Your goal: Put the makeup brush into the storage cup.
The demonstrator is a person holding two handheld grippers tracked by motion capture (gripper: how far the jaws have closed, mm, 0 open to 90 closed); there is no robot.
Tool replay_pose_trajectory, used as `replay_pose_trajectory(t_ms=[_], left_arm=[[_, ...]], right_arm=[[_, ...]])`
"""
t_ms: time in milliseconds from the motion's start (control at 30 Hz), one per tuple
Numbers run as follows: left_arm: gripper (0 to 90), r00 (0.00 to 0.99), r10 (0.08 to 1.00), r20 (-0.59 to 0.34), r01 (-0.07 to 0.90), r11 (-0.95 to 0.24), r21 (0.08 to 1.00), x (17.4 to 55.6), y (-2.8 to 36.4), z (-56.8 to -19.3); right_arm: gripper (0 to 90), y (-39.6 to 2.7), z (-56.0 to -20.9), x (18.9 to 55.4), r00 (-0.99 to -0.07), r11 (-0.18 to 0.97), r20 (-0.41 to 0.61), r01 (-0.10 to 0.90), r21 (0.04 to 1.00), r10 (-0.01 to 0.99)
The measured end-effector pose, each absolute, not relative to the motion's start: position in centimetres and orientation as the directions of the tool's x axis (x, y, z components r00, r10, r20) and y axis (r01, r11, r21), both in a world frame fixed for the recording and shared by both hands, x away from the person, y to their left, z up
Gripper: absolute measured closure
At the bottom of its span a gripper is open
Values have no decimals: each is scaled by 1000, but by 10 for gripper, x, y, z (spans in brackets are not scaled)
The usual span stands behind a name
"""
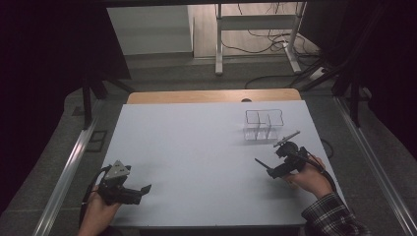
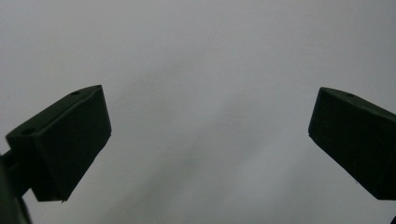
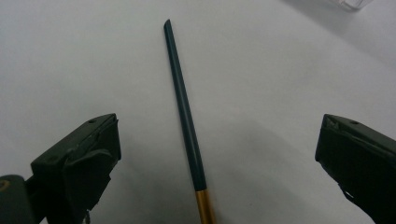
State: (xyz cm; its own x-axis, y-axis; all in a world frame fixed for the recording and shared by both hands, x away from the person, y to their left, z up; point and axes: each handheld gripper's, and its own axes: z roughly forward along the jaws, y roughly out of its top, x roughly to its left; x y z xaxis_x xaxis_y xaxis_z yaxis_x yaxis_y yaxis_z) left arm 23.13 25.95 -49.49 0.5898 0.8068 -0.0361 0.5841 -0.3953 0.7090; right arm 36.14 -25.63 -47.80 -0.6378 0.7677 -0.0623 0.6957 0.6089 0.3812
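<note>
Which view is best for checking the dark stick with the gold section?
The right gripper view: the stick lies on the table between the open jaws, dark shaft and gold section distinct. In the high view, I cannot pick it out near the right gripper.

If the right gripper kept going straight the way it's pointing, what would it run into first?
Most likely the dark pen with the gold band: it lies on the white table between the right gripper's open jaws. Depth is unclear, but nothing else shows in that line.

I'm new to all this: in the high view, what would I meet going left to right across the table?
Left tongs → dark pen lying on the table → right tongs; the clear compartment holder stands farther back.
</note>
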Motion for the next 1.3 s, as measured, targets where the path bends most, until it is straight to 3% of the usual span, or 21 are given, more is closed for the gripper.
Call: replay_pose_trajectory(t_ms=[333, 633, 733, 900, 933, 967, 1300], left_arm=[[0, 589, 807, -42, 588, -392, 708, 231, 259, -495], [0, 592, 805, -45, 579, -386, 719, 231, 260, -495], [1, 595, 803, -39, 569, -387, 725, 230, 261, -495], [5, 589, 806, -60, 570, -361, 738, 230, 264, -495], [6, 589, 806, -60, 570, -361, 738, 230, 264, -495], [6, 583, 810, -67, 571, -350, 742, 230, 265, -494], [1, 571, 809, -137, 590, -289, 754, 232, 265, -493]], right_arm=[[44, -261, -495, 358, -637, 612, -58, 707, 354, 769], [155, -262, -501, 357, -649, 625, -40, 712, 320, 760], [291, -261, -498, 355, -653, 630, -40, 711, 312, 757], [690, -259, -491, 355, -666, 648, -33, 711, 273, 745], [690, -259, -491, 355, -666, 648, -33, 711, 273, 745], [833, -258, -491, 355, -678, 659, -21, 706, 260, 735], [840, -260, -490, 354, -680, 655, -3, 705, 270, 733]])
